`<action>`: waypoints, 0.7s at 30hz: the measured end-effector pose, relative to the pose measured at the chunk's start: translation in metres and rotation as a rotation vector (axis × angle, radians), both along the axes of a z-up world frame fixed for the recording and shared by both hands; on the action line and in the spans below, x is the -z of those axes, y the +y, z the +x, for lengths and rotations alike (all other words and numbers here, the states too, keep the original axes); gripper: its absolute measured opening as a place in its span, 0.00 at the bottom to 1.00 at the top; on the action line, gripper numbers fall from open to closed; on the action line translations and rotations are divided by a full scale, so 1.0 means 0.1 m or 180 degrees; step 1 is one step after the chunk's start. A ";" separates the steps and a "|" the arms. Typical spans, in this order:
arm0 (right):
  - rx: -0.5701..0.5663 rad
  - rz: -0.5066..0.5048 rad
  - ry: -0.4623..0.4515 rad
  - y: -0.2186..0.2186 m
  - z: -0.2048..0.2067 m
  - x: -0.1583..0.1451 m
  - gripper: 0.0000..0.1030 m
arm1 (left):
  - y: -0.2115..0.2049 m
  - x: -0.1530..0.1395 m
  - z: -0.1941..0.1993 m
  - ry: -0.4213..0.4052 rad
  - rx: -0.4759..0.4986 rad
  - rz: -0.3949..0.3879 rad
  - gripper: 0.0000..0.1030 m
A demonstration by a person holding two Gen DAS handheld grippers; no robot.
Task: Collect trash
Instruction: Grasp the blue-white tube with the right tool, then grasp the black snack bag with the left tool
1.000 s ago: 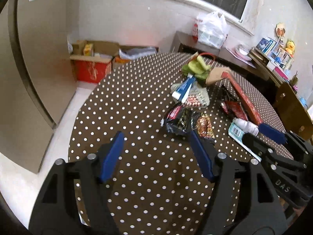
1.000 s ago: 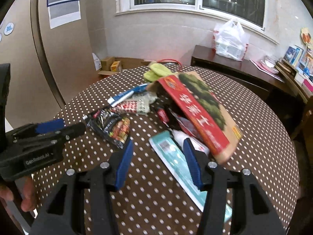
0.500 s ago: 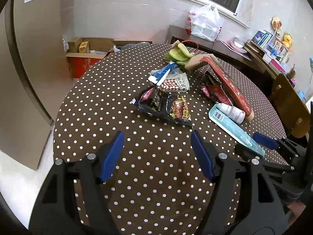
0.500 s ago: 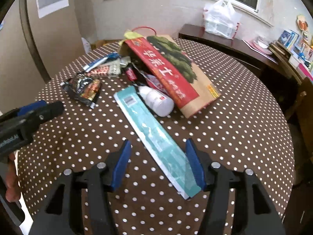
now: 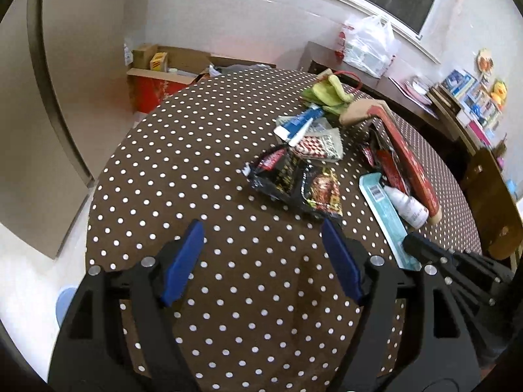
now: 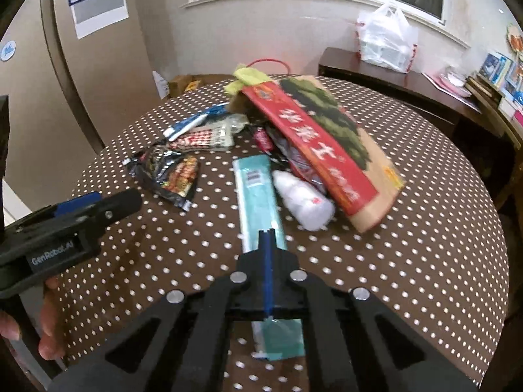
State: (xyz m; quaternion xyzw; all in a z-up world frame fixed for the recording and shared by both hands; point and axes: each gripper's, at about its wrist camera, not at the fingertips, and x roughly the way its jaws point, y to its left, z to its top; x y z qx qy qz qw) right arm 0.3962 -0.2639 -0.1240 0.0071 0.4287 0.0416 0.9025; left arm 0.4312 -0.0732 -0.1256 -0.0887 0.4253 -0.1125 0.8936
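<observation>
Trash lies on the round polka-dot table (image 5: pixel 196 170): a black snack wrapper (image 5: pixel 294 186) (image 6: pixel 170 173), a long teal box (image 6: pixel 258 196) (image 5: pixel 385 215), a white bottle (image 6: pixel 304 199), a red and green paper bag (image 6: pixel 320 150), a blue-white tube (image 5: pixel 297 124) and a patterned packet (image 5: pixel 320 143). My right gripper (image 6: pixel 266 233) is shut, its pads together right over the teal box's near half; I cannot tell if it pinches the box. My left gripper (image 5: pixel 261 225) hovers short of the black wrapper, jaws opening, nothing between them.
A yellow-green cloth (image 5: pixel 327 93) lies at the table's far side. Cardboard boxes (image 5: pixel 157 75) sit on the floor beyond. A dark sideboard (image 6: pixel 392 78) carries a white plastic bag (image 6: pixel 385 39). A wooden chair (image 5: pixel 490 202) stands at the right. A hand (image 6: pixel 49 326) holds the left gripper.
My right gripper's jaws have closed together over the teal box, which they straddled half a second ago. The left gripper's jaws stand slightly wider.
</observation>
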 end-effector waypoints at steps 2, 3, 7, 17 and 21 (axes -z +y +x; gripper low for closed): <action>-0.0025 0.0028 0.0028 0.06 0.04 0.00 0.01 | 0.04 0.00 0.02 -0.0009 -0.0050 -0.0019 0.73; -0.0026 -0.0054 -0.0064 0.12 0.04 -0.03 0.01 | 0.05 0.00 0.03 -0.0013 -0.0069 -0.0035 0.73; -0.0067 0.0011 -0.0091 0.24 0.21 -0.06 0.02 | 0.13 0.00 0.04 -0.0033 -0.0173 -0.0070 0.73; -0.0216 -0.0166 0.0060 0.56 0.68 0.03 0.17 | 0.32 -0.03 0.18 -0.0039 -0.0325 -0.0100 0.73; -0.0607 0.0075 0.0086 0.73 0.67 0.03 0.17 | 0.35 -0.02 0.22 -0.0019 -0.0321 -0.0094 0.73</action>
